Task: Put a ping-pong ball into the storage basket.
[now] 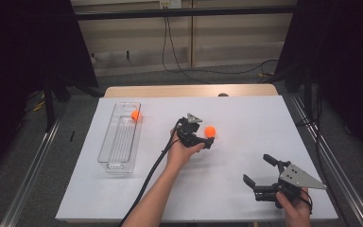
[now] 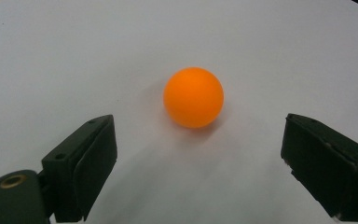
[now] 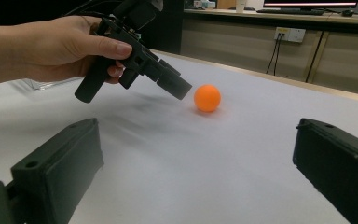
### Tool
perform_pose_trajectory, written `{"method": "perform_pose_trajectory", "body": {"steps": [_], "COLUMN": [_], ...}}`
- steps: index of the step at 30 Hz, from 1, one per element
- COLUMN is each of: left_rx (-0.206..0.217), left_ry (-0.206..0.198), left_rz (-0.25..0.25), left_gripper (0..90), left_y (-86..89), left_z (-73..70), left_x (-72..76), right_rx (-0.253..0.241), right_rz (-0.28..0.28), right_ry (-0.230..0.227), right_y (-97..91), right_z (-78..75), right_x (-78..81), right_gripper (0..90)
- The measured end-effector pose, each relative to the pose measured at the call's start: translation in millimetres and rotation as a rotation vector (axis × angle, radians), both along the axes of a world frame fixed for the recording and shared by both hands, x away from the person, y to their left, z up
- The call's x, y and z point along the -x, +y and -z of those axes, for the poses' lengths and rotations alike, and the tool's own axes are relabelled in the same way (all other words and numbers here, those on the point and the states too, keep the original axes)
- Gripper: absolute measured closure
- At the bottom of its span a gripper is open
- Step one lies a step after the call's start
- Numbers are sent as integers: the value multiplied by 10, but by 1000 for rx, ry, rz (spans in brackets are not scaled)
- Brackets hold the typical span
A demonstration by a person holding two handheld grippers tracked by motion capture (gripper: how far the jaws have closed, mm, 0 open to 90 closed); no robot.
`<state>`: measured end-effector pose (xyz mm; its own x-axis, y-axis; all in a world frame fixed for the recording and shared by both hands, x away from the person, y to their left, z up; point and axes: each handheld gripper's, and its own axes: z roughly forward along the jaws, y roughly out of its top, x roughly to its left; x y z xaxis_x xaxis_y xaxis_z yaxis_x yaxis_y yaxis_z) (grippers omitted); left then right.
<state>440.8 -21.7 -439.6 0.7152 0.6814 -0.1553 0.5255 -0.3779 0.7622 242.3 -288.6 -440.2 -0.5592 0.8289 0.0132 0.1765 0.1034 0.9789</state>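
While the left gripper (image 1: 207, 140) hovers near the middle of the white table (image 1: 246, 118), an orange ball (image 1: 210, 131) sits on the sheet just past its jaw tips, at about 1 o'clock from the left hand (image 1: 182, 152) in the high view. Jaws wide apart, nothing between the pads. In the left gripper view the ball (image 2: 193, 97) lies ahead at 12 o'clock, centred between the two black jaws but beyond their tips, not touching either; a faint shadow under it on the white surface.

Right gripper (image 1: 260, 173) at 5 o'clock on the table, well apart from the ball, held by the right hand (image 1: 293, 203) near the front edge. Jaws spread wide, empty. Grey three-cornered plate (image 1: 300, 177) sits on top of it. In the right gripper view the ball (image 3: 207, 98) rests at 12 o'clock, far off, with the left gripper (image 3: 170, 84) angled down toward it from 10 o'clock, its tip just beside the ball, whether touching cannot be told.

Clear plastic tray (image 1: 108, 158) lies lengthwise at 9 o'clock on the table. A second orange ball (image 1: 135, 115) rests inside it at the far end, against the right-hand wall. Black cable (image 1: 149, 175) trails from the left gripper along the forearm toward the front edge.
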Motion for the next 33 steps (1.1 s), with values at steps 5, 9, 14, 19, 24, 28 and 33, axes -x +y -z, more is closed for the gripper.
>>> {"method": "perform_pose_trajectory", "body": {"steps": [5,9,14,19,24,28,33], "left_rx": [-2,-11,-12,-8,-11,-11,-15], "left_ry": [-4,-2,-1,-6,-3,-6,-10], "left_rz": [-1,4,3,1,0,0,2], "left_gripper": [106,105,105,105,105,105,106], "left_y": [-17,-31,-51,-70,-77,-89,-111], "left_z": [-7,-2,6,7,10,15,24], "left_x": [-14,-21,-28,-31,-38,-44,-53], "right_rx": [0,0,0,1,-1,0,-1], "right_rz": [-2,-2,-2,-2,-3,-4,-3], "right_ry": [-1,0,-1,-1,-1,-1,1], "right_y": [0,0,0,-2,3,6,6], "right_z": [-2,-3,-2,-2,-2,-2,-1], "right_x": [3,3,3,2,3,1,1], "right_gripper": [9,9,9,9,9,9,9]}}
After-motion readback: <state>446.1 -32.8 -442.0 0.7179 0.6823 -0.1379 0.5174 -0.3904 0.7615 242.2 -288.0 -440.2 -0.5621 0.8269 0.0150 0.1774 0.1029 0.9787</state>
